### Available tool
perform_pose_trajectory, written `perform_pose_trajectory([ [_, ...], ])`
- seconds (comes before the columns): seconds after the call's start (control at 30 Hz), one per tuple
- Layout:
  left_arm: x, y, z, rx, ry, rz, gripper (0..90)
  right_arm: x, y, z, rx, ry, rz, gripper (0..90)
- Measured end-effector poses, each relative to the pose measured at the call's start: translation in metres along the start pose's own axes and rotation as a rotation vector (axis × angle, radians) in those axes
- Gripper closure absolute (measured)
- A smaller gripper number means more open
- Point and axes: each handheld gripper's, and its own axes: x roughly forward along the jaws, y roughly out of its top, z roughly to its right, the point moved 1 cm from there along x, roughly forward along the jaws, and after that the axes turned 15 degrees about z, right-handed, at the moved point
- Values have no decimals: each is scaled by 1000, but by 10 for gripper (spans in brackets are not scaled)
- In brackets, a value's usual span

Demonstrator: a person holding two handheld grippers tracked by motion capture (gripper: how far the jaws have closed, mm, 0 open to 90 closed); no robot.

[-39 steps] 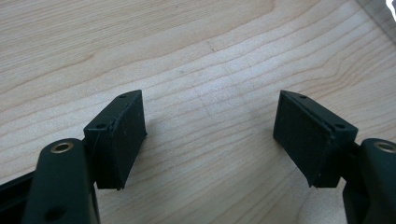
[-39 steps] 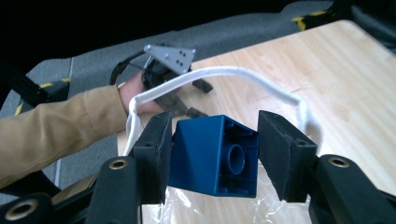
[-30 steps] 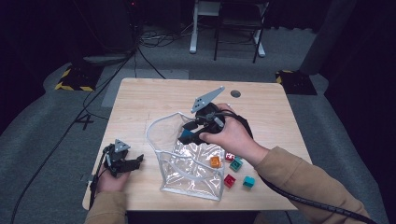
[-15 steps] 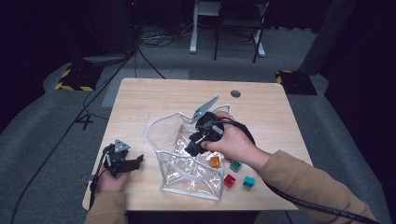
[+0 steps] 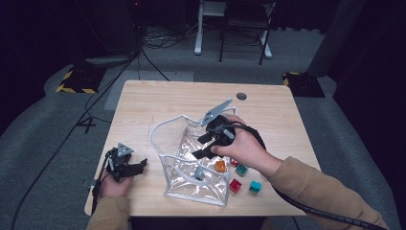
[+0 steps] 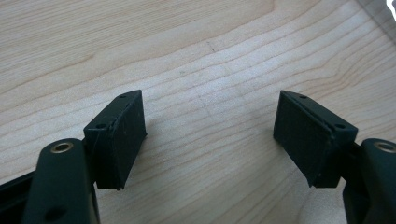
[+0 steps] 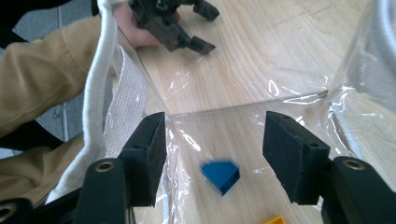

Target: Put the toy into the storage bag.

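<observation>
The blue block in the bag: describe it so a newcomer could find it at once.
Start at the clear plastic bag with the white rim in the middle of the wooden table. Inside, on the bag's floor below the right hand-held gripper, lies the blue block. The other loose blocks lie outside on the table.

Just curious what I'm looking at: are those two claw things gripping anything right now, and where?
Nothing. The right gripper has just opened above a blue block in the clear bag; the left gripper is empty.
</observation>
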Motion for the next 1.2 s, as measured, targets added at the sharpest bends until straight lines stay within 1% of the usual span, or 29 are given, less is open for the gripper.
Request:
perform_pose_trajectory([
  [0.1, 0, 0, 0, 0, 0, 0, 256, -8, 1, 2, 4, -8, 33, 387],
  [0.23, 0, 0, 0, 0, 0, 1, 255, -25, 1, 4, 9, -13, 91, 381],
  [0.6, 0, 0, 0, 3, -1, -3, 255, -74, -6, 4, -2, -77, 208, 367],
  [0.77, 0, 0, 0, 0, 0, 0, 255, -98, -13, 6, 4, -117, 246, 362],
  [0.87, 0, 0, 0, -1, 0, 0, 256, -112, -20, 10, 10, -150, 267, 360],
  [1.0, 0, 0, 0, 0, 0, 0, 255, -129, -29, 15, 26, -187, 291, 351],
  [1.2, 0, 0, 0, 0, 0, 0, 255, -153, -45, 22, 58, -258, 322, 342],
])
